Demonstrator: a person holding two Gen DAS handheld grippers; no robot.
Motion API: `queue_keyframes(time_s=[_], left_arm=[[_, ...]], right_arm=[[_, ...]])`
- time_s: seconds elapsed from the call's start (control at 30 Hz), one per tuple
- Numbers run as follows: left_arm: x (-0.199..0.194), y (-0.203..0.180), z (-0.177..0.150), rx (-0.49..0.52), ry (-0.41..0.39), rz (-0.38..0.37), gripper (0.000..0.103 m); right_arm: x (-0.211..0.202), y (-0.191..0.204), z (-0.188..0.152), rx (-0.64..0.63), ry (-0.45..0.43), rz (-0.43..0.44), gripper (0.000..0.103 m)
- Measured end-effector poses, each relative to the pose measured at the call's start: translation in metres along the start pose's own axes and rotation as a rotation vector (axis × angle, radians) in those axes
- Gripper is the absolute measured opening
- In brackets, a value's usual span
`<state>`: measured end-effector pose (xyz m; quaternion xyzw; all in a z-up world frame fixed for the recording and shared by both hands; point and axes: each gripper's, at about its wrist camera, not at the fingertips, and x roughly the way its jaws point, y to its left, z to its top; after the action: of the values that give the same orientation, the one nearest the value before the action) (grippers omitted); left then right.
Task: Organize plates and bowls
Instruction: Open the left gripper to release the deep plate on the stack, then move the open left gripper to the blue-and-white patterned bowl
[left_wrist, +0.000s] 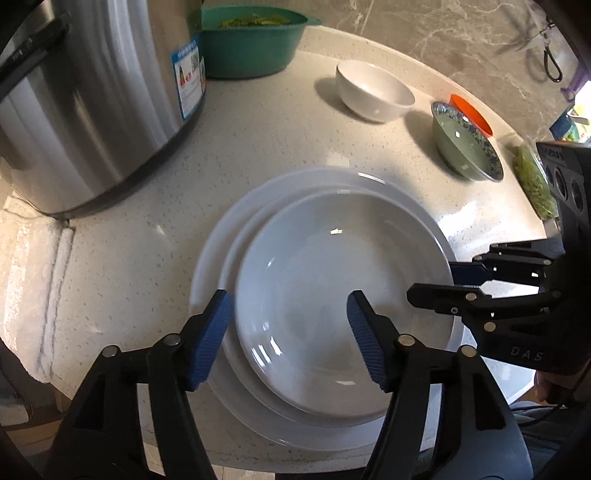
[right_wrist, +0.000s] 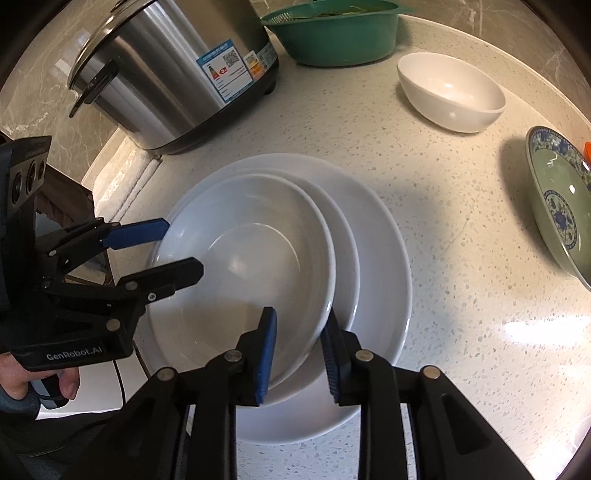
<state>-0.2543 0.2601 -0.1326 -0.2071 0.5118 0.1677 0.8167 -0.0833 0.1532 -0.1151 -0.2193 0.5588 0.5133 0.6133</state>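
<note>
A stack of white plates sits on the speckled counter: a deep top plate (left_wrist: 332, 295) (right_wrist: 243, 273) on a middle plate (right_wrist: 349, 266) and a large bottom plate (left_wrist: 207, 266) (right_wrist: 384, 258). My left gripper (left_wrist: 288, 332) is open, its jaws on either side of the top plate's near-left rim; it also shows in the right wrist view (right_wrist: 181, 247). My right gripper (right_wrist: 299, 354) is partly open with its jaws on either side of the top plate's rim; it also shows in the left wrist view (left_wrist: 443, 280). A white bowl (left_wrist: 373, 90) (right_wrist: 450, 92) and a green bowl with blue pattern (left_wrist: 467, 142) (right_wrist: 561, 199) stand beyond.
A steel rice cooker (left_wrist: 92, 96) (right_wrist: 173, 74) stands at the left. A teal colander (left_wrist: 251, 40) (right_wrist: 336, 31) with greens sits at the back. An orange object (left_wrist: 471, 112) lies behind the green bowl. A bag of greens (left_wrist: 533, 181) lies at the right. A white towel (left_wrist: 33, 280) lies at the left edge.
</note>
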Motion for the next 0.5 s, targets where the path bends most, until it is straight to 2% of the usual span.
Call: queue_keyframes(time_s=[0.03, 0.2, 0.33, 0.43, 0.5], left_arm=[[-0.001, 0.0, 0.001, 0.003, -0.009, 0.005, 0.073], [-0.008, 0.002, 0.007, -0.004, -0.031, -0.002, 0.073], [-0.02, 0.001, 0.013, -0.025, -0.066, -0.039, 0.074], [-0.028, -0.008, 0.023, -0.02, -0.09, -0.064, 0.074], [-0.033, -0.018, 0.03, -0.014, -0.111, -0.082, 0.074]], right_arm=[[0.0, 0.0, 0.0, 0.001, 0.0, -0.001, 0.027], [-0.002, -0.001, -0.002, 0.01, -0.007, 0.01, 0.03], [-0.011, -0.001, -0.003, 0.005, -0.039, 0.026, 0.05], [-0.019, -0.004, -0.006, 0.009, -0.062, 0.039, 0.055], [-0.026, -0.009, -0.009, 0.016, -0.085, 0.032, 0.068]])
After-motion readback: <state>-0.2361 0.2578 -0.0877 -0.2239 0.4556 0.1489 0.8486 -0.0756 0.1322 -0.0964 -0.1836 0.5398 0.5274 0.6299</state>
